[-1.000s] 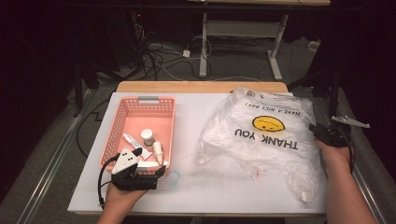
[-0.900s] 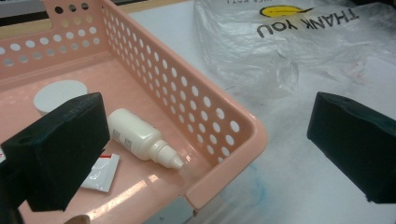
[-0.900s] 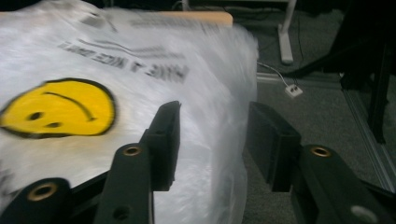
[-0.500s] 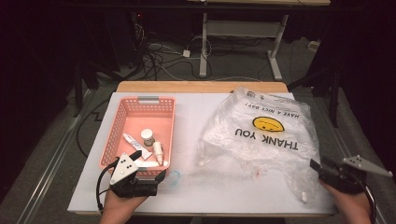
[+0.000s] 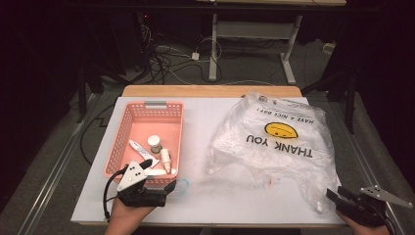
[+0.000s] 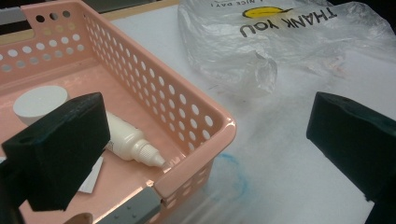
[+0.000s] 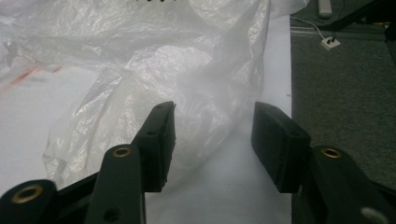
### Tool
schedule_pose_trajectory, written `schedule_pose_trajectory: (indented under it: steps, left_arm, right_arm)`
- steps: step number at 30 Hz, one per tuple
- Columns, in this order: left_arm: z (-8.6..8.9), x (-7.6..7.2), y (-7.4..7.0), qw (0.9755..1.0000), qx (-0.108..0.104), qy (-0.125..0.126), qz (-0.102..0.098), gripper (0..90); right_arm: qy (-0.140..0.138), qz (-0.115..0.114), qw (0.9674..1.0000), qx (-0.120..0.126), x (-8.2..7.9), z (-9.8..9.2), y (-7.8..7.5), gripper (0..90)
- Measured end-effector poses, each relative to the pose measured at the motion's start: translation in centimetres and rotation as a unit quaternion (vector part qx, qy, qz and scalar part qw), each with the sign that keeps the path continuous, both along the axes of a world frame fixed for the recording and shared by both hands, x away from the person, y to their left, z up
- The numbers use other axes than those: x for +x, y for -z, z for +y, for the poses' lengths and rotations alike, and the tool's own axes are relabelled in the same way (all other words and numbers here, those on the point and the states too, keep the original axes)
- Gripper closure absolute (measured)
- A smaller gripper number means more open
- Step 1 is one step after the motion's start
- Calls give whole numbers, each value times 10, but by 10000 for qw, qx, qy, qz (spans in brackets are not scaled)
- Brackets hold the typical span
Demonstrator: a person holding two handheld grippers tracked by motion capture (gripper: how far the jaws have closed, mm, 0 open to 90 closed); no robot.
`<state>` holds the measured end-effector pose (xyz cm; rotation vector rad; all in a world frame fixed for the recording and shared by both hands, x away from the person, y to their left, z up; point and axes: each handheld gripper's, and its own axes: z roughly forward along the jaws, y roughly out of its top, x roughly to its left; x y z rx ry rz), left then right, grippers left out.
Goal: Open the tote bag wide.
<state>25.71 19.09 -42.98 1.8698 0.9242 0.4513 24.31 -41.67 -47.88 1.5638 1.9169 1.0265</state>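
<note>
Right gripper is sitting at the lower right of the high view, jaws parted and just having been closing a little, nothing pinched; in the right gripper view the edge of the clear plastic bag is lying between and just ahead of them; bag (smiley, THANK YOU print) is spreading over the right half of the white table; left gripper at lower left is gaping wide and empty, straddling the near corner of the pink basket; a white bottle is lying inside.
</note>
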Motion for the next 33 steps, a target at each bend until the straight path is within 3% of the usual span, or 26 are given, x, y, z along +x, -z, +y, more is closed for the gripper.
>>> schedule_pose_trajectory:
  steps: [4, 7, 9, 13, 19, 25, 33]
  left_arm:
    - [1, 0, 0, 10000, -12, -9, 8, 0]
    - [1, 0, 0, 10000, 0, -11, -2, 0]
    - [2, 0, 0, 10000, -9, -17, 8, 0]
    - [3, 2, 2, 10000, -33, -18, 61, 0]
    - [4, 3, 2, 9999, -76, -4, 83, 0]
    - [8, 5, 3, 9998, -156, -67, 79, 0]
    - [10, 6, 2, 9997, -202, -105, 61, 0]
  right_arm:
    - [-100, -4, 9999, -137, 3, 6, 0, 607]
    - [-73, 12, 9993, -363, 4, 7, 0, 790]
    - [-83, 37, 9994, -346, 4, 5, 0, 898]
    - [-250, 32, 9990, -357, 2, 7, -1, 900]
    - [-619, -165, 9964, -562, -16, 30, -14, 900]
    - [-1110, -149, 9911, -720, -25, 58, -15, 900]
    - [-1603, -111, 9846, -687, -18, 98, -13, 900]
